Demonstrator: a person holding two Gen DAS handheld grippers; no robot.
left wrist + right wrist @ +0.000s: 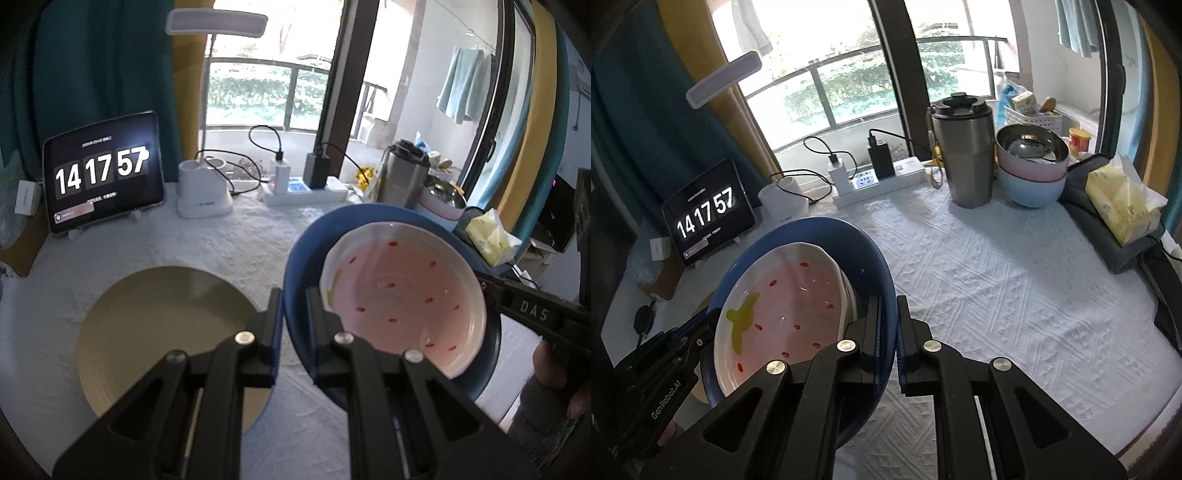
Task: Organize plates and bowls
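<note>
As seen from the left wrist, the left gripper [293, 306] clamps the rim of a deep blue plate [295, 266] carrying a pink strawberry-patterned ceramic bowl [402, 291], above a round beige plate [147, 332]. A black tablet clock [103, 171] reads "14 17 57"; "DAS" marks the opposite tool. From the right wrist, the right gripper [888, 332] pinches the blue plate's other edge; "GenRobot.AI" is printed on the left tool.

free: mid tabletop [997, 280], bare cloth. blocked: beige plate [155, 332] near left; tablet [103, 173], lamp base [203, 195], power strip [879, 184] at back; tumbler [964, 155], stacked bowls [1030, 170], tissues [1123, 203] right.
</note>
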